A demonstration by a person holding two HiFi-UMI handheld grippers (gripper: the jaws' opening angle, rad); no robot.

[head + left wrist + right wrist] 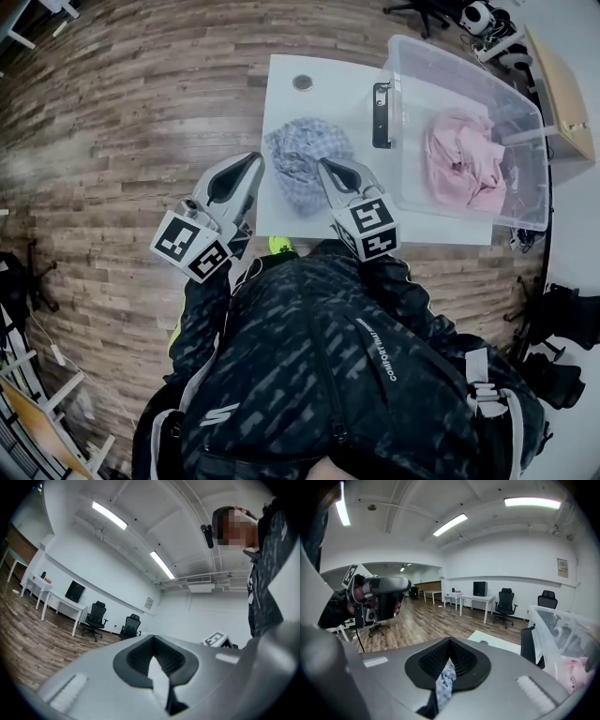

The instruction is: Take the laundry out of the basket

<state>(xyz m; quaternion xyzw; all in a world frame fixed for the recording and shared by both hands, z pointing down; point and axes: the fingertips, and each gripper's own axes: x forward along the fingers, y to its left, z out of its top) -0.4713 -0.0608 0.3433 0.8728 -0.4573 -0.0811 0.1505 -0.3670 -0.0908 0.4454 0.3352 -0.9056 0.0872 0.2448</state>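
Two grippers, a basket and two pieces of laundry, shown in three views.

Head view: the white desk (323, 98) carries a clear plastic basket (412, 58) on its right half, reaching toward the far right corner. A pink garment (464, 159) lies bunched inside it. A blue checked cloth (302, 150) sits outside the basket, heaped by the desk's left edge toward the near left corner. The left gripper (257, 160) points at the cloth's left side from off the desk's left edge. The right gripper (324, 168) meets the cloth's right side. Whether the cloth is clear of the desk cannot be told.

Left gripper view: the left gripper (157, 665) has its jaws closed together, and no checked fabric shows between them. Two office chairs (96, 618) stand beyond on the wooden floor (28, 630).

Right gripper view: the right gripper (449, 660) is clamped on a fold of the checked cloth (444, 682), which hangs between the pads. The desk (492, 641) and the basket (558, 625) with the pink garment (576, 672) lie ahead and to the right.
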